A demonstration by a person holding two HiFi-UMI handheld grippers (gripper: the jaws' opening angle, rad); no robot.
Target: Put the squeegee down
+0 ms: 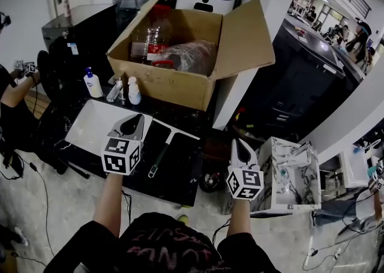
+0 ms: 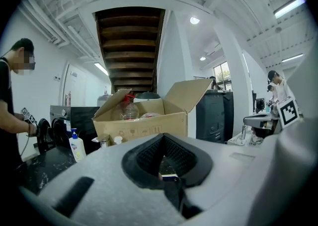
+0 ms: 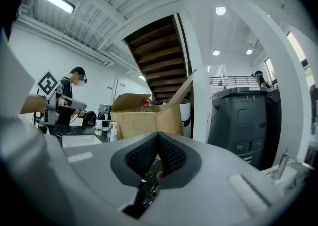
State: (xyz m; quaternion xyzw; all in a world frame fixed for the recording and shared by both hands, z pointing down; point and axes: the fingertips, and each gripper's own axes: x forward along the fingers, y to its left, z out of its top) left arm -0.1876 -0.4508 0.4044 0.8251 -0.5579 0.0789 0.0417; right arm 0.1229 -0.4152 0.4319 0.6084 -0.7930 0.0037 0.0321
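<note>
**While both jaws stand closed, the squeegee lies free on the tabletop**

Where the head view looks down on the dark tabletop (image 1: 180,173), the squeegee (image 1: 161,153) lies flat on it. Its pale blade is turned toward the cardboard box (image 1: 174,83) and its dark handle points back toward the person. It sits between the two grippers, closer to the left one.

Left gripper (image 1: 137,120): jaws together, pads meeting at the tip, nothing clamped. It is held just beside the left end of the blade and appears to be clear of it, though the steep angle leaves contact uncertain.

Right gripper (image 1: 237,144): jaws likewise together and empty, well apart from the squeegee, near a marble-patterned box (image 1: 291,173) off the tabletop's right side.

Surroundings: the cardboard box stands open at the back of the tabletop, its flaps raised, with a clear bottle and a plastic-wrapped item inside. A pump bottle (image 1: 92,83) stands left of the box. A white tray (image 1: 87,128) lies at the left, partly under the left gripper. A person stands at the far left edge.
</note>
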